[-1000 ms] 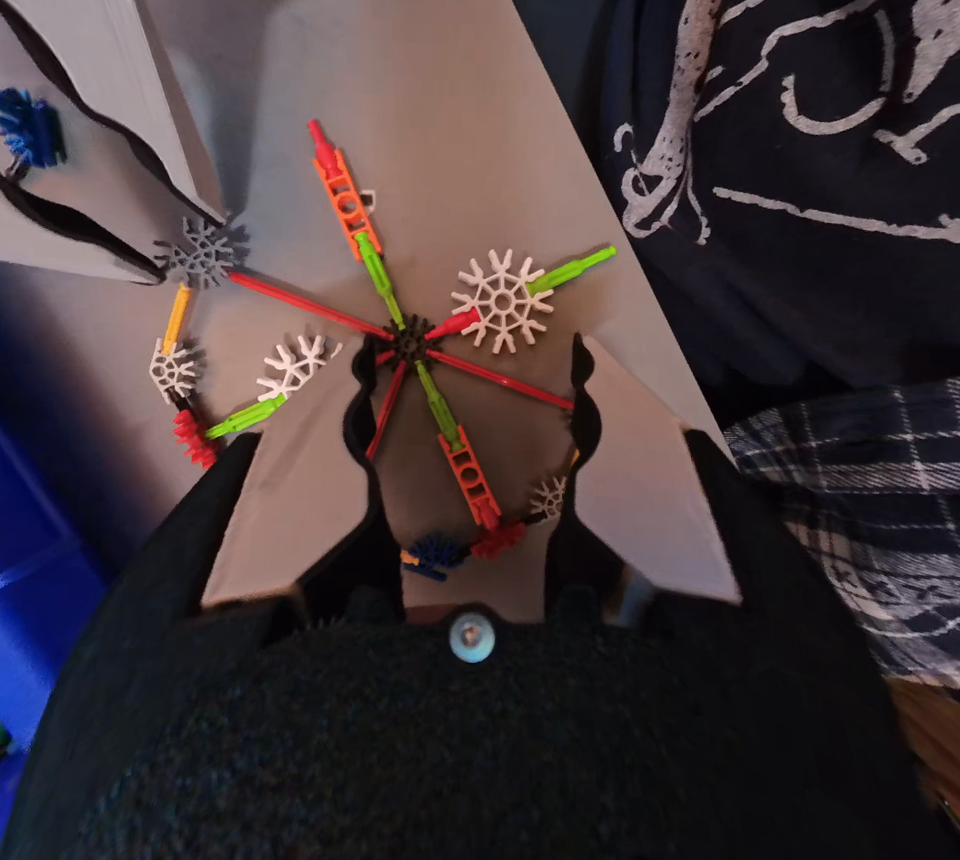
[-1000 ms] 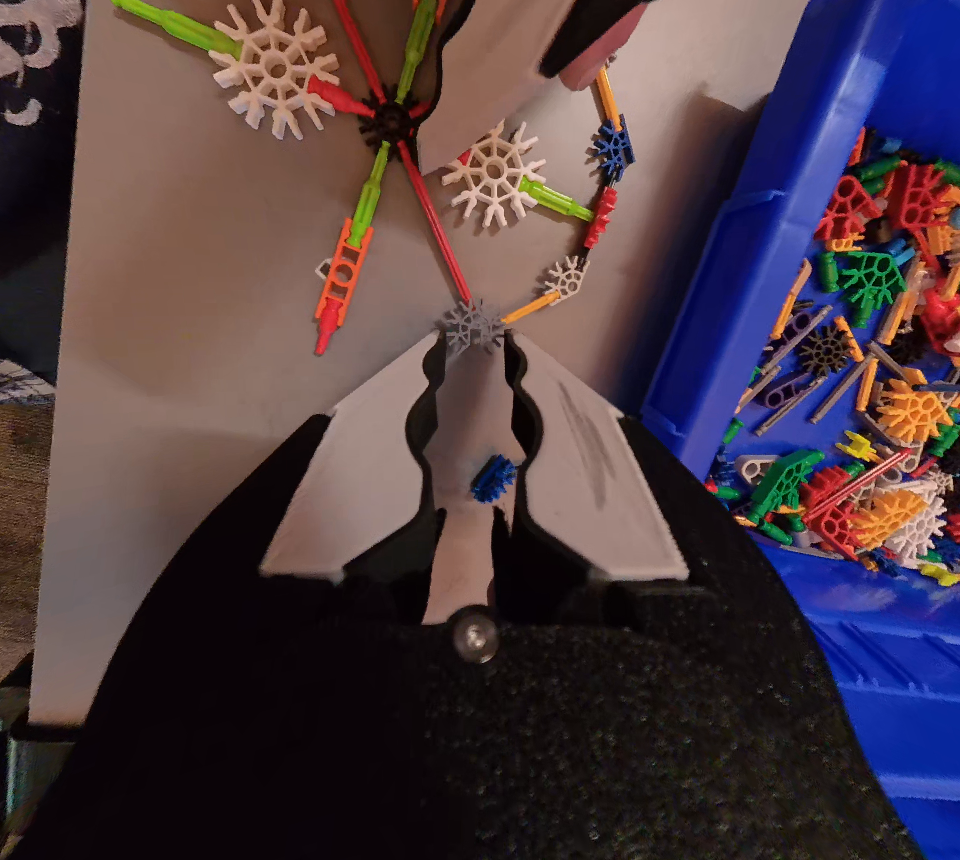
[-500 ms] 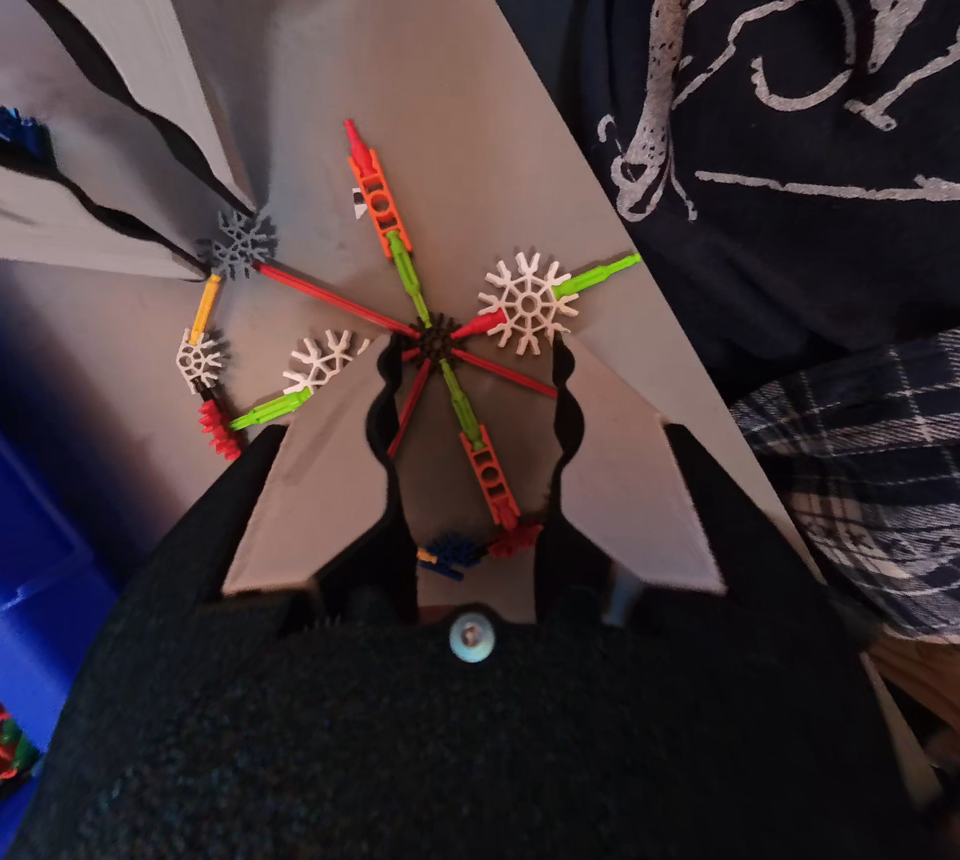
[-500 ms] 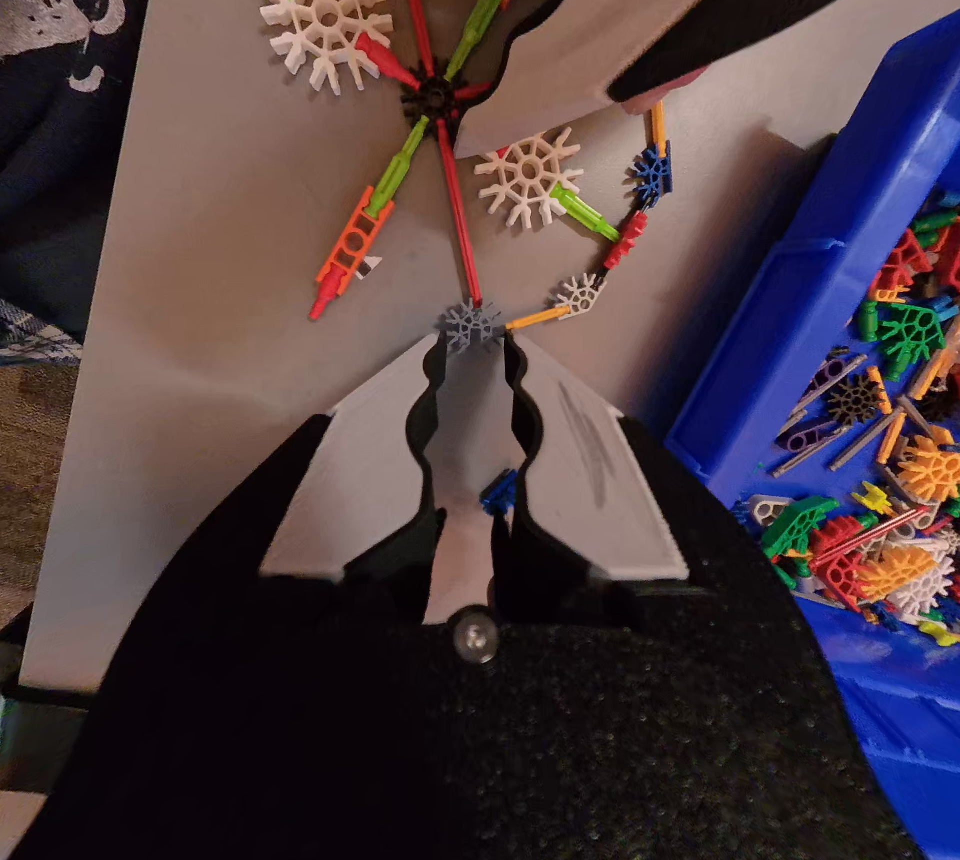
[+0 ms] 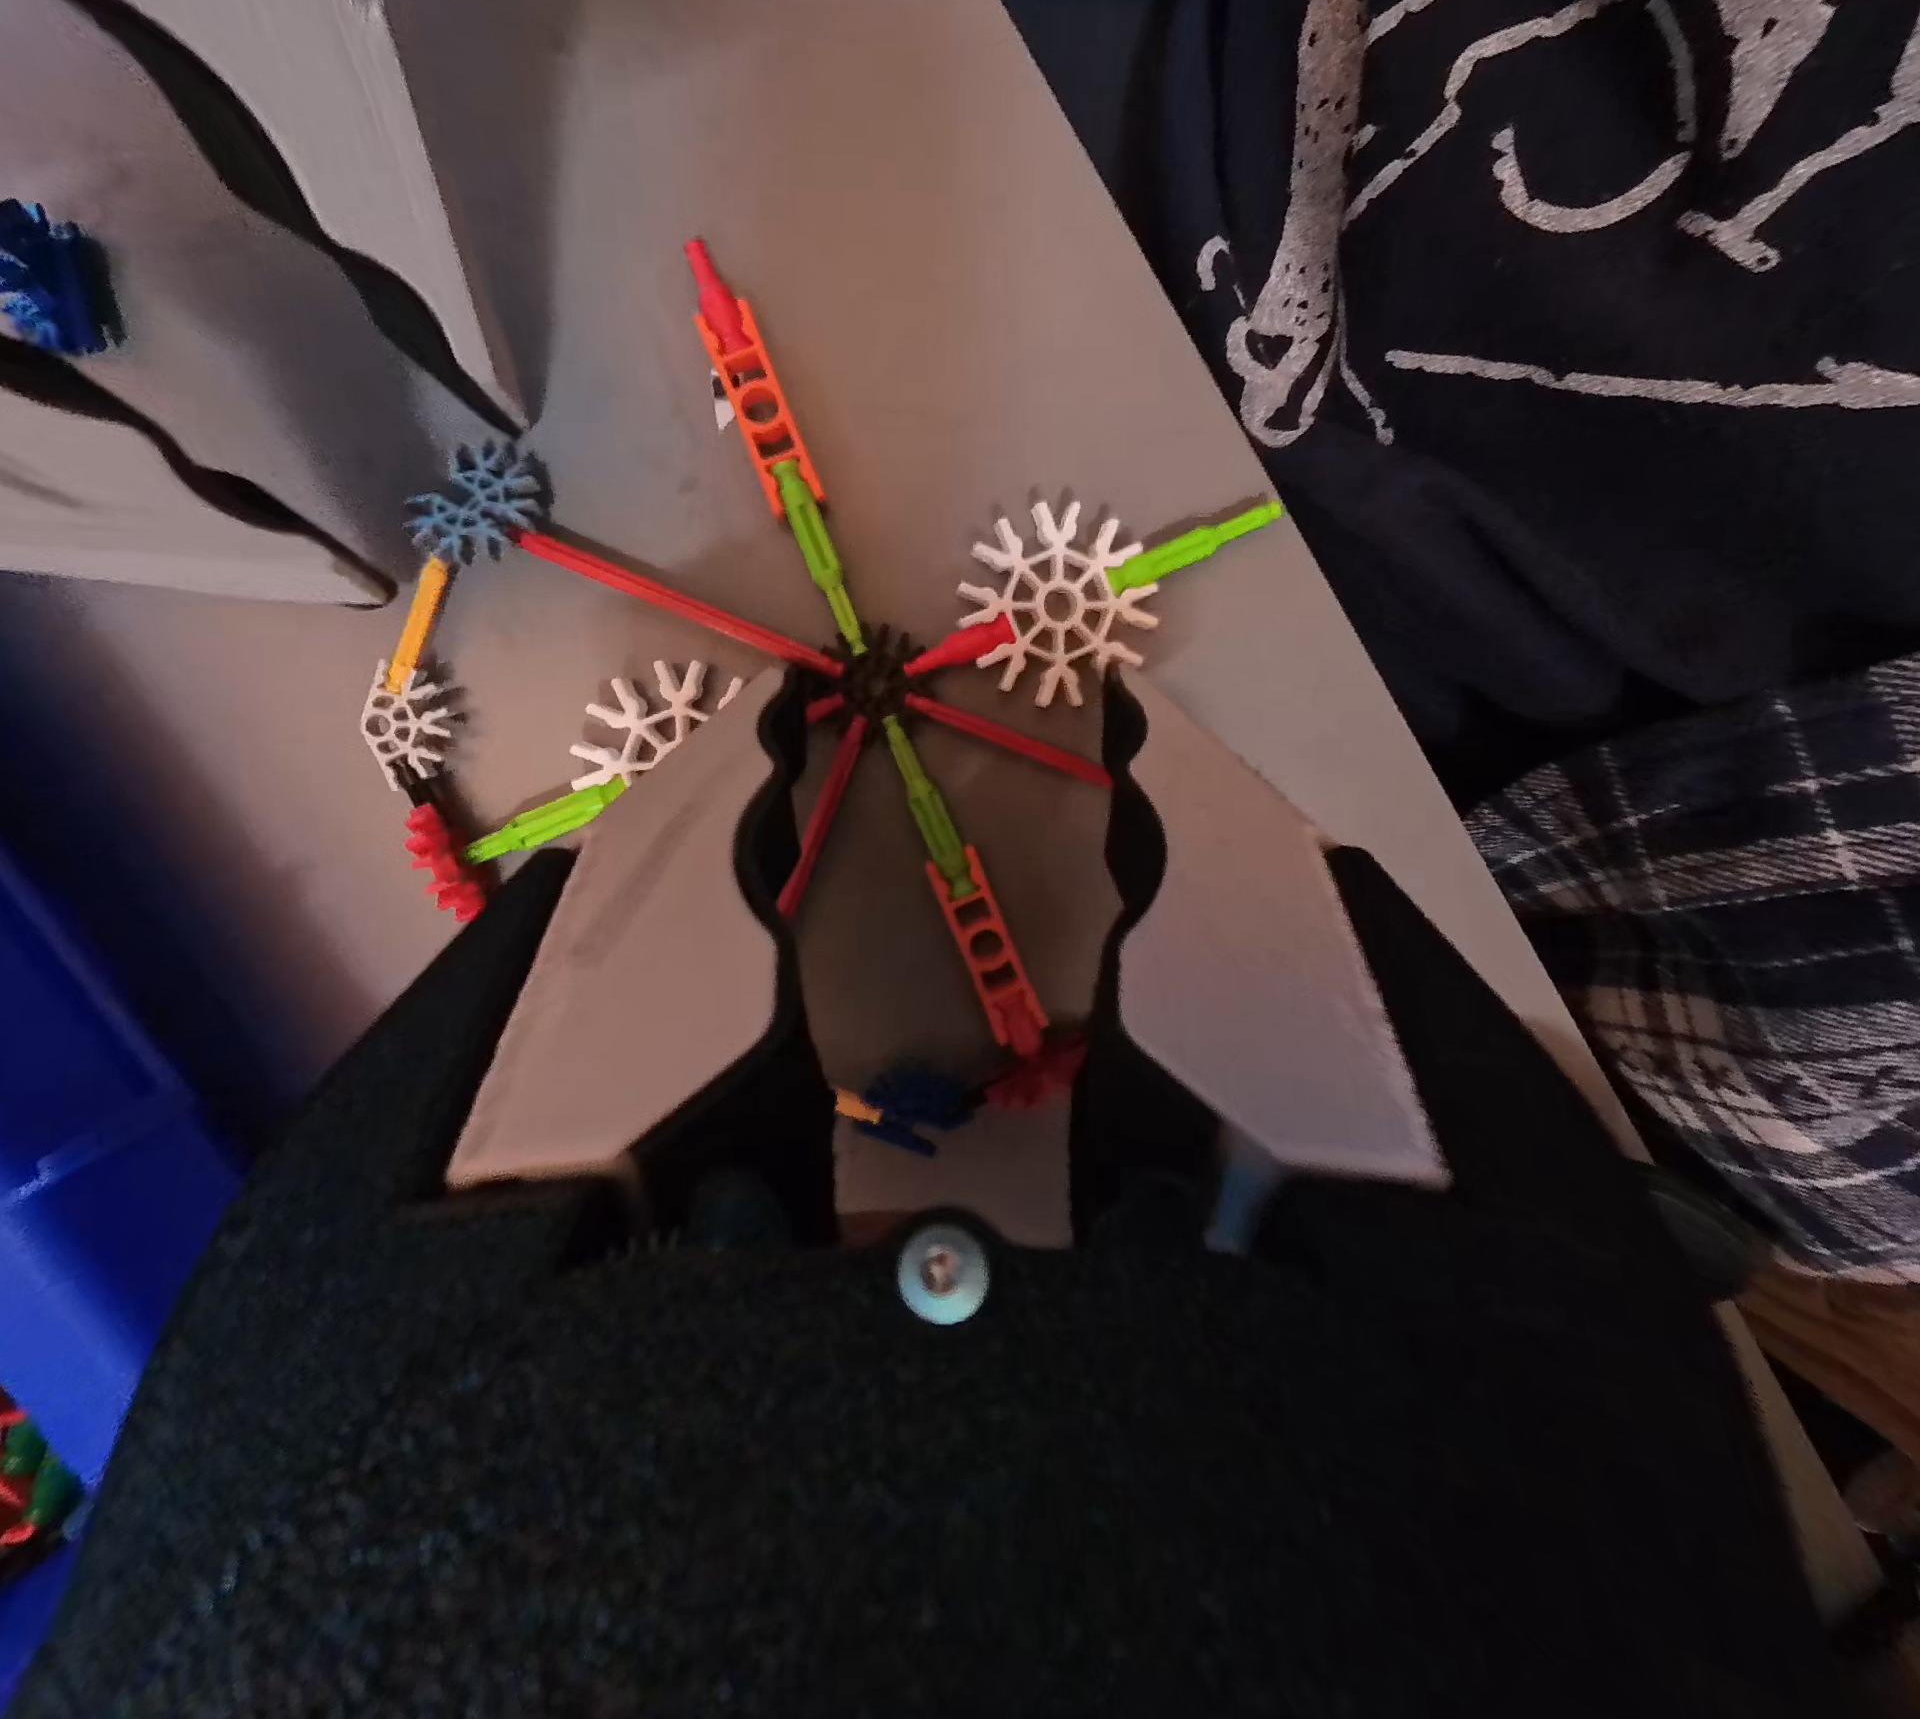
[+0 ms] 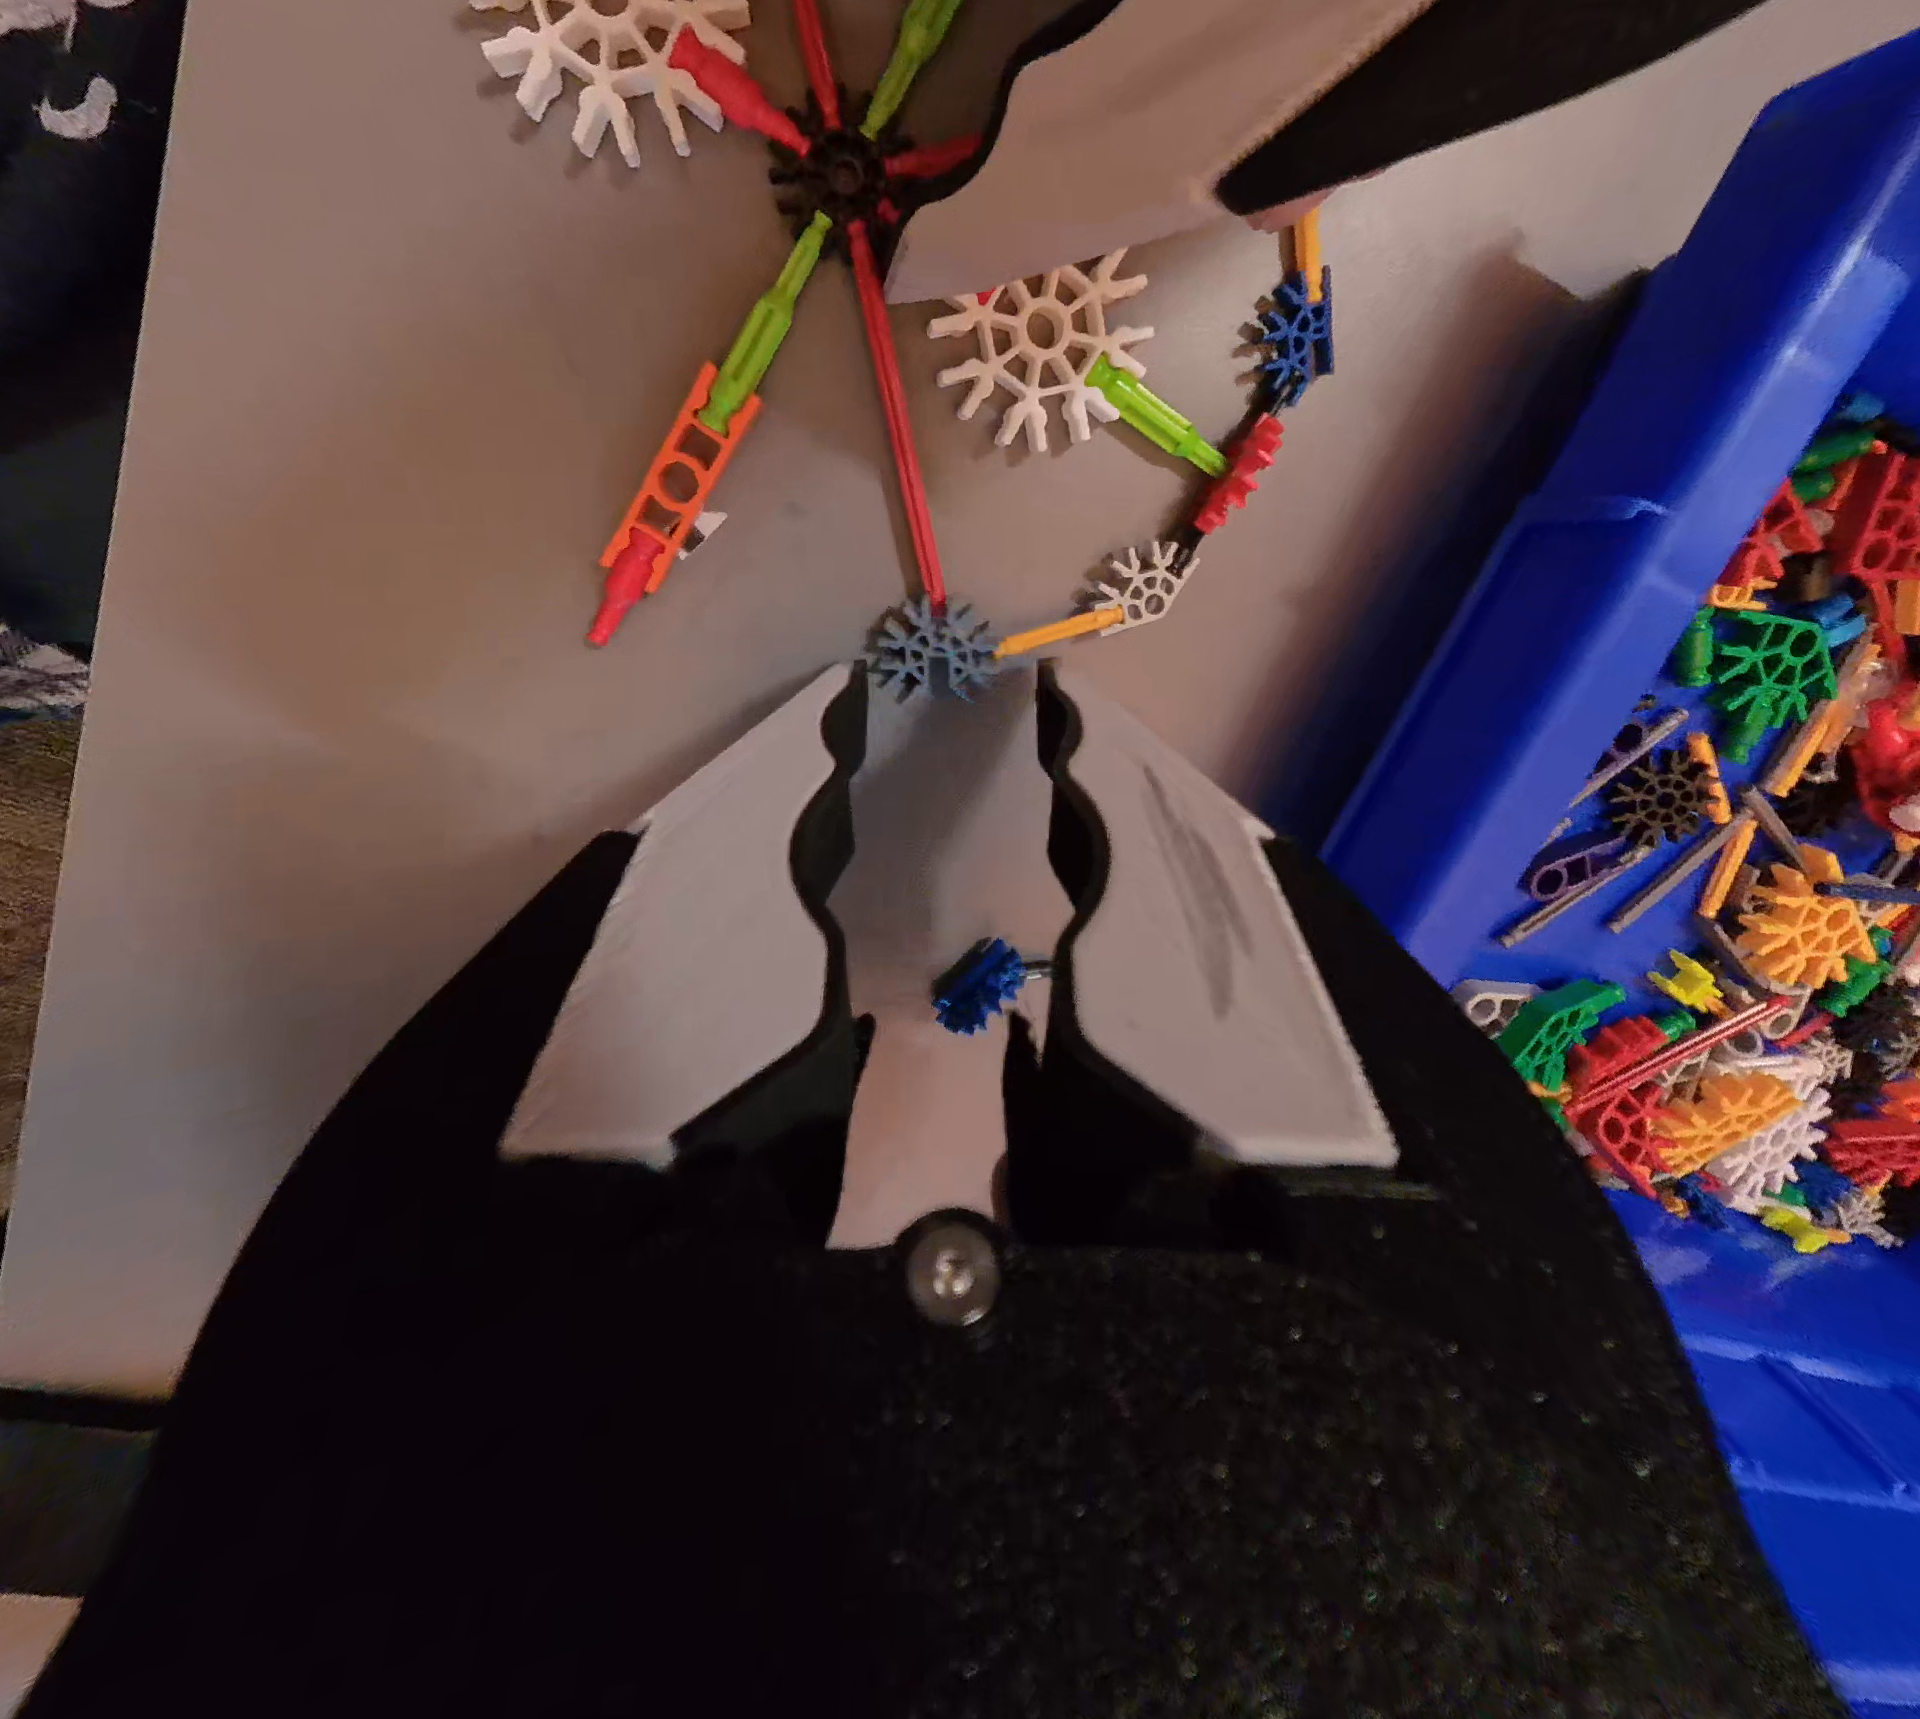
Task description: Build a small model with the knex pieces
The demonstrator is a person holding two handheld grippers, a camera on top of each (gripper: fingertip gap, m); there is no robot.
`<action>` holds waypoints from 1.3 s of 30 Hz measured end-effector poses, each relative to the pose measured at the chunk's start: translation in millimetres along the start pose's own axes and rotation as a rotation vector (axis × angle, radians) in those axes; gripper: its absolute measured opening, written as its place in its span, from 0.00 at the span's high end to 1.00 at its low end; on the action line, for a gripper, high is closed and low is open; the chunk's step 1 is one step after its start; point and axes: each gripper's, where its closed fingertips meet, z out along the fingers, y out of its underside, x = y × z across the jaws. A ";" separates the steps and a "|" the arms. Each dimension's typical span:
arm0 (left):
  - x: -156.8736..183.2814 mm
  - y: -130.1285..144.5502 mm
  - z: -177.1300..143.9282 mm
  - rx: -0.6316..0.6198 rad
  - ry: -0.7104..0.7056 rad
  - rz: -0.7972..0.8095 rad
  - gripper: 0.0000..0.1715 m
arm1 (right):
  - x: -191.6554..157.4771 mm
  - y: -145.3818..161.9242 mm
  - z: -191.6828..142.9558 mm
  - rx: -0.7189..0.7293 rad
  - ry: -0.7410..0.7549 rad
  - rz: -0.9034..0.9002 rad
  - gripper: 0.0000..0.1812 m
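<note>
A flat wheel-like model of plastic rods and snowflake connectors lies on the grey table [image 5: 831, 59]. Its black hub [image 5: 873, 677] sits just between the tips of my left gripper [image 5: 951, 693], which is open and straddles a red rod and a green-and-orange spoke. My right gripper [image 6: 945, 677] is open with its tips at the grey-blue connector [image 6: 930, 646] on the end of a long red rod [image 6: 899, 433]. A small blue connector [image 6: 977, 999] sits between the right gripper's fingers near their base, against the right-hand one. The hub [image 6: 836, 168] shows in the right wrist view too.
A blue bin [image 6: 1558, 630] with several loose coloured pieces [image 6: 1766, 942] stands right of the model. A person in a dark printed shirt [image 5: 1558, 319] is beyond the table's far edge. Two white snowflake connectors [image 5: 1055, 604] [image 5: 649, 719] belong to the model.
My left gripper's jaws have narrowed around the hub. My right gripper's jaws have widened a little at the grey-blue connector. The model now looks closer in the right view.
</note>
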 end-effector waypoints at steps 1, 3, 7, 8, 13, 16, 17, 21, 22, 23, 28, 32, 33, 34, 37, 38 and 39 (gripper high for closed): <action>-0.4 0.5 -0.6 -0.001 -0.002 -0.002 0.67 | 0.5 -0.7 -1.1 0.007 0.004 0.009 0.82; -1.6 1.7 -1.6 -0.004 -0.011 -0.005 0.66 | 2.0 -2.9 -5.3 0.029 0.016 0.044 0.79; -1.2 2.8 -5.6 -0.002 -0.019 -0.011 0.65 | 3.0 -2.1 -15.5 0.058 0.049 0.156 0.78; -1.0 2.0 -7.4 0.003 -0.021 -0.013 0.64 | 3.1 -2.1 -16.1 0.066 0.059 0.192 0.79; -6.4 -7.6 -16.8 0.045 -0.049 -0.021 0.63 | -0.7 -0.8 -11.2 0.102 0.120 0.324 0.83; -9.3 -8.9 -11.5 0.029 -0.060 -0.012 0.63 | -2.3 -3.7 -10.2 0.134 0.170 0.355 0.89; -10.6 -8.2 -8.1 0.016 -0.067 -0.009 0.63 | -3.2 -5.0 -10.1 0.143 0.183 0.354 0.89; -12.7 -8.2 -0.7 -0.004 -0.070 -0.009 0.62 | -4.1 -8.7 -6.4 0.161 0.211 0.357 0.94; -12.4 -9.7 -1.0 0.003 -0.065 -0.015 0.62 | -3.1 -9.4 -5.1 0.166 0.217 0.355 0.95; -12.7 -10.2 -1.0 0.004 -0.065 -0.016 0.62 | -3.5 -9.6 -3.2 0.166 0.213 0.356 0.95; -12.4 -8.8 0.3 -0.011 -0.062 -0.017 0.62 | -3.2 -9.3 0.0 0.175 0.194 0.356 0.95; -12.2 -8.3 0.7 -0.015 -0.057 -0.018 0.62 | -4.7 -10.9 0.8 0.188 0.187 0.344 0.96; -12.9 -8.0 1.2 -0.017 -0.061 -0.018 0.61 | -5.3 -11.8 1.1 0.186 0.186 0.334 0.96; -12.8 -8.2 1.7 -0.017 -0.058 -0.021 0.61 | -5.5 -12.3 1.2 0.181 0.186 0.325 0.96; -13.2 -8.2 2.2 -0.017 -0.052 -0.024 0.60 | -6.1 -12.0 1.5 0.151 0.187 0.299 0.96; -13.3 -8.1 2.2 -0.016 -0.051 -0.025 0.60 | -6.2 -11.6 1.6 0.143 0.189 0.292 0.96; -13.4 -7.9 2.2 -0.016 -0.051 -0.027 0.60 | -6.3 -11.4 1.6 0.135 0.194 0.284 0.96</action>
